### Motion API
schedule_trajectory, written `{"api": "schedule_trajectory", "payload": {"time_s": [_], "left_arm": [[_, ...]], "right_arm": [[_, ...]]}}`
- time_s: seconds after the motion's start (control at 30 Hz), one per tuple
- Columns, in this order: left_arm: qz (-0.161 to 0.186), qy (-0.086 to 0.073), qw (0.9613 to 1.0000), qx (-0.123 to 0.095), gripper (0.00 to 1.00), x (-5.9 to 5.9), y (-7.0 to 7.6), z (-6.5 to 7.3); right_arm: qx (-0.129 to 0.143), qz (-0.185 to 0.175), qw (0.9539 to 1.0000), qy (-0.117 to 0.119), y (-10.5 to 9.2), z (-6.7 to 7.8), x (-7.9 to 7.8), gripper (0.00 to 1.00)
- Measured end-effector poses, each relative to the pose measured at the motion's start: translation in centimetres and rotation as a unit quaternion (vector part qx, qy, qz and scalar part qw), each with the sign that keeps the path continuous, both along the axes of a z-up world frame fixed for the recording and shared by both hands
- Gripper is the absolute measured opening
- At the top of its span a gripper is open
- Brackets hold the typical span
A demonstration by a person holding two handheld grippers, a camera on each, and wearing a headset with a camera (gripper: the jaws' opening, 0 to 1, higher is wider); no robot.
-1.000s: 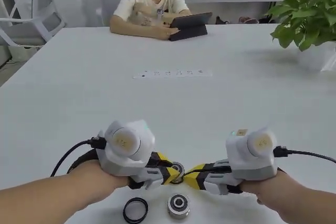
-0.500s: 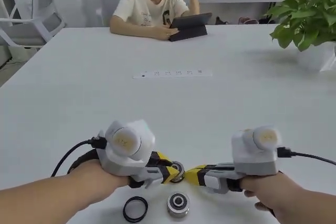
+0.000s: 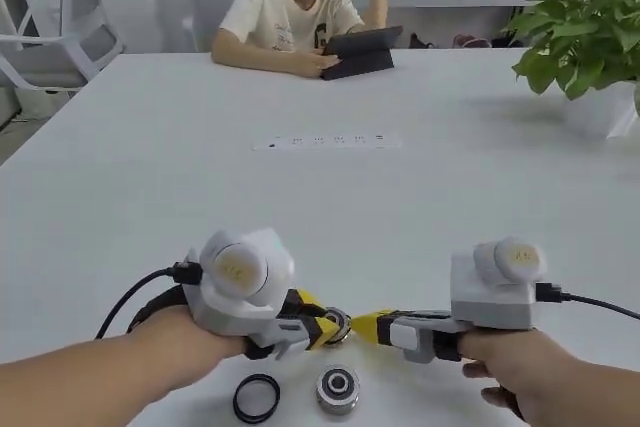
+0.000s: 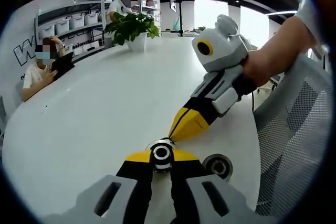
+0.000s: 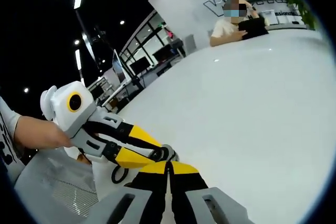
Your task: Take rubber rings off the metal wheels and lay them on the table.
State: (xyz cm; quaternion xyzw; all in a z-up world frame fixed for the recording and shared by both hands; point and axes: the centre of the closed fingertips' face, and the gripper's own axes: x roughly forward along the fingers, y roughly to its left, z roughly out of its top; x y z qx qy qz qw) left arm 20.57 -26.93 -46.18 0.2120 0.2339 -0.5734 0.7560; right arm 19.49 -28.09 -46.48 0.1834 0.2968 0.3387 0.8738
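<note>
My left gripper [image 3: 330,326] is shut on a small metal wheel [image 3: 336,323], held just above the table; in the left gripper view the wheel [image 4: 161,153] sits between the yellow tips and has a black rubber ring around it. My right gripper [image 3: 366,324] comes in from the right with its jaws shut, and its tips [image 4: 176,131] touch the wheel's rim. Whether it pinches the ring is hidden. The right gripper view shows its own shut tips [image 5: 168,164] against the wheel [image 5: 164,153]. A loose rubber ring [image 3: 257,398] and a bare wheel [image 3: 338,389] lie on the table below.
The white table [image 3: 330,207] stretches away from me, with a white power strip [image 3: 328,141] in the middle. A person with a tablet [image 3: 357,49] sits at the far end. A potted plant [image 3: 585,27] stands at the far right.
My right gripper has rolled and drawn slightly right, its tips still at the wheel. My left gripper has stayed put with the wheel. The far person has raised a hand.
</note>
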Motion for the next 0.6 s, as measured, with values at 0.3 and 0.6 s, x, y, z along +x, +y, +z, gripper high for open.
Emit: {"api": "schedule_trajectory", "payload": {"time_s": [0.3,0.6], "left_arm": [[0.01,0.001,1.0,0.001,0.07,-0.15,0.04,0.08],[0.015,0.0,0.9999,0.002,0.06,-0.36,0.06,0.08]], "right_arm": [[0.017,-0.012,0.9997,0.01,-0.19,-0.02,0.21,0.0],[0.018,-0.014,0.9997,0.006,-0.24,0.09,0.35,0.0]]}}
